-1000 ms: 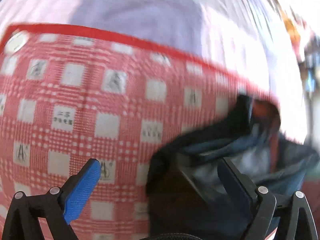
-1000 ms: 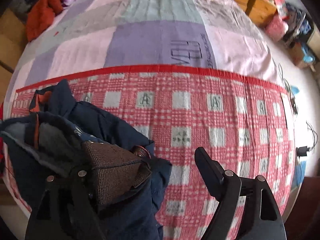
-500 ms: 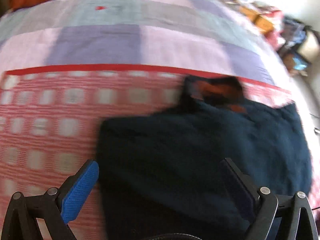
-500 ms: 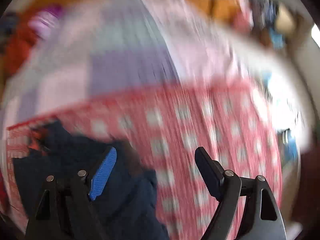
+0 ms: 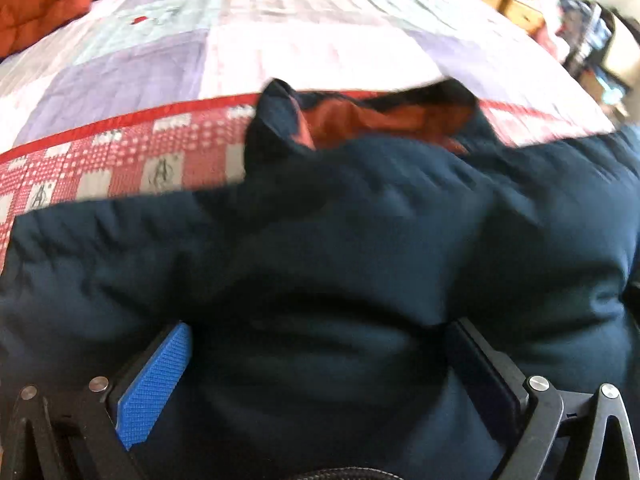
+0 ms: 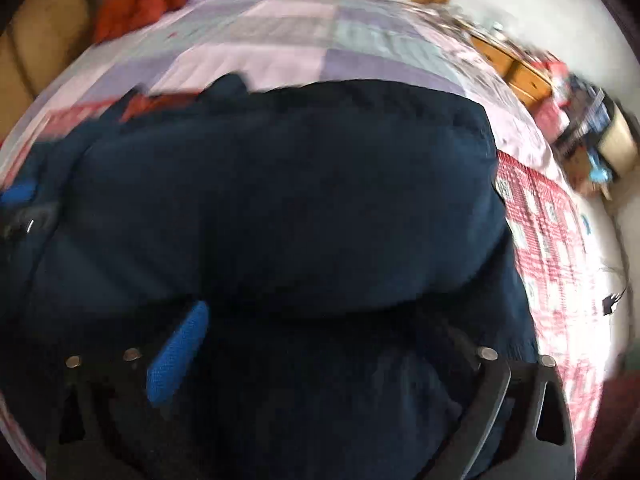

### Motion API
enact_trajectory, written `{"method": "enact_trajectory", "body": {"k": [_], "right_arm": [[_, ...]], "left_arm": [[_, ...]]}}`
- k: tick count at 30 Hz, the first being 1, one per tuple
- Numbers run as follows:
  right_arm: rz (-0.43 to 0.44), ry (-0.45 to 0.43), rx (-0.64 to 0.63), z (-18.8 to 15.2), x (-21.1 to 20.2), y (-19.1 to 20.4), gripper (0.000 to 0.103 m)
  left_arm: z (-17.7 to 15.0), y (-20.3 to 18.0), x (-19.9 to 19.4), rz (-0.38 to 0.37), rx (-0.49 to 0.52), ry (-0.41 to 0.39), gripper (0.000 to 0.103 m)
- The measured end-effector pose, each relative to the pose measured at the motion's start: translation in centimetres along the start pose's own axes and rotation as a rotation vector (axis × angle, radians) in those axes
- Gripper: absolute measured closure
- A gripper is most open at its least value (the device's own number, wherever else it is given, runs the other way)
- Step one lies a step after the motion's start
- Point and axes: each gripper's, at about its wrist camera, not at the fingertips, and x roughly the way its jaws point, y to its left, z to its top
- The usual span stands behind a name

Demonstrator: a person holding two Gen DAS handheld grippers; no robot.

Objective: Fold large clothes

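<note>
A navy padded jacket (image 5: 340, 232) lies spread on the bed, its orange-lined collar (image 5: 372, 120) at the far side. My left gripper (image 5: 318, 332) hovers close over the jacket's near part. Its jaws are opening wide, with fabric below and between them but not pinched. In the right wrist view the jacket (image 6: 288, 192) fills most of the frame. My right gripper (image 6: 324, 320) is low over it, jaws opening, blue pad (image 6: 176, 360) bare and pressing on nothing. A blue pad of the left gripper (image 6: 18, 194) shows at the far left edge.
The jacket rests on a red-checked blanket (image 5: 120, 160) over a pastel patchwork sheet (image 5: 240, 40). An orange-red quilt (image 6: 136, 4) is bunched at the bed's far left. Wooden drawers (image 6: 516, 72) and floor clutter (image 6: 592, 136) stand beyond the right side.
The right gripper had the jacket's brown ribbed hem between its jaws and has let it go. Both grippers swept over the jacket and dropped lower; the jacket went from bunched to spread flat.
</note>
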Motion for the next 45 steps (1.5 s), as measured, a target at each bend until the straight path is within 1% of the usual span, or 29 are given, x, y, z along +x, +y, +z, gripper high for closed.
{"method": "enact_trajectory", "body": {"k": [2,4,7,9,11,13,14,15,16,17,18,20,22,23,24,25,26,27,28,29,30,32,33,35,37,38,41,42,45], "right_arm": [[-0.008,0.008,0.036,2.3,2.4,-0.8,0.000],[-0.016,0.005,0.035,4.2,4.0,-0.8,0.000],[-0.030,-0.010,0.031,6.4,5.4,-0.6,0.000],[-0.048,-0.010,0.049,8.5,6.3,-1.1,0.000],[-0.075,0.005,0.072,10.2,7.6,-1.7,0.000],[-0.047,0.043,0.128,11.2,8.5,-3.1,0.000],[-0.057,0.020,0.137,11.2,7.5,-3.2,0.002],[-0.067,-0.019,0.130,10.8,5.9,-3.1,0.006],[-0.053,-0.075,0.110,10.0,3.8,-2.8,0.006],[-0.015,-0.133,0.082,8.9,1.5,-2.3,0.006],[0.007,-0.186,0.035,6.9,-1.5,-1.4,0.006],[-0.015,-0.207,-0.004,3.4,-4.8,-0.6,0.006],[-0.043,-0.178,0.022,-1.5,-7.4,-0.8,0.006],[-0.060,-0.158,0.042,-2.3,-7.2,-0.9,0.006],[-0.086,-0.109,0.073,-4.2,-6.8,-1.5,0.006],[-0.092,-0.064,0.098,-5.1,-5.8,-2.0,0.006],[-0.080,-0.017,0.131,-5.5,-4.4,-2.8,0.005],[-0.059,-0.008,0.158,-5.8,-3.6,-3.5,0.001],[-0.053,-0.018,0.178,-5.1,-2.5,-4.0,0.000],[-0.049,-0.031,0.181,-4.3,-1.9,-4.4,0.000],[-0.046,-0.024,0.197,-3.2,-0.8,-4.9,0.000],[-0.029,0.007,0.266,-0.5,1.7,-6.7,0.000],[-0.031,0.019,0.288,0.2,2.4,-7.5,0.000],[-0.043,0.031,0.313,1.7,3.9,-8.9,0.000],[0.039,0.081,0.393,2.6,5.5,-11.1,0.000],[0.048,0.086,0.417,2.8,5.5,-12.0,0.000],[0.079,0.059,0.476,2.1,4.6,-14.2,0.000],[0.075,0.043,0.477,1.6,3.9,-14.4,0.000],[-0.013,-0.047,0.418,-0.6,-0.1,-15.0,0.000]], "left_arm": [[0.8,0.2,1.3,0.021,-0.003,-0.013,0.000],[1.8,0.0,2.5,0.049,-0.002,-0.022,0.000],[3.5,-0.1,4.0,0.087,-0.009,-0.029,0.000],[4.5,0.1,4.9,0.107,-0.015,-0.019,0.000],[4.8,0.3,5.1,0.112,-0.023,-0.007,0.000],[5.0,0.4,4.9,0.119,-0.031,0.007,0.000],[4.8,0.3,4.2,0.126,-0.031,-0.001,0.000],[4.5,0.2,3.1,0.135,-0.029,-0.019,0.000],[3.8,0.2,1.5,0.124,-0.031,-0.046,0.000],[2.8,0.2,-0.2,0.097,-0.030,-0.071,0.000],[2.0,0.1,-1.3,0.091,-0.027,-0.084,0.000],[-1.0,0.2,-4.5,0.116,-0.016,-0.105,0.000],[-3.6,0.7,-6.3,0.149,-0.033,-0.104,0.000],[-5.1,1.1,-6.9,0.163,-0.045,-0.092,0.000],[-6.5,1.6,-7.0,0.195,-0.057,-0.069,0.000],[-7.9,2.2,-6.7,0.227,-0.070,-0.038,0.000],[-9.0,2.8,-6.1,0.234,-0.081,-0.009,0.000],[-9.4,3.1,-5.7,0.227,-0.091,-0.006,0.000],[-9.7,3.4,-5.4,0.214,-0.100,-0.021,0.000],[-9.6,3.5,-5.0,0.216,-0.101,-0.036,0.000],[-9.1,3.6,-4.6,0.225,-0.104,-0.049,0.000],[-7.9,4.4,-3.7,0.226,-0.154,-0.068,0.000],[-7.1,5.1,-3.2,0.227,-0.202,-0.074,0.000],[-6.0,6.7,-2.5,0.226,-0.261,-0.074,0.000],[-5.5,8.3,-2.3,0.223,-0.298,-0.072,0.000],[-5.3,9.3,-2.3,0.229,-0.311,-0.067,0.000],[-5.8,12.2,-3.0,0.263,-0.352,-0.057,0.000],[-6.5,13.7,-3.6,0.298,-0.384,-0.046,0.000],[-9.0,17.9,-5.7,0.393,-0.484,-0.019,0.000]]}}
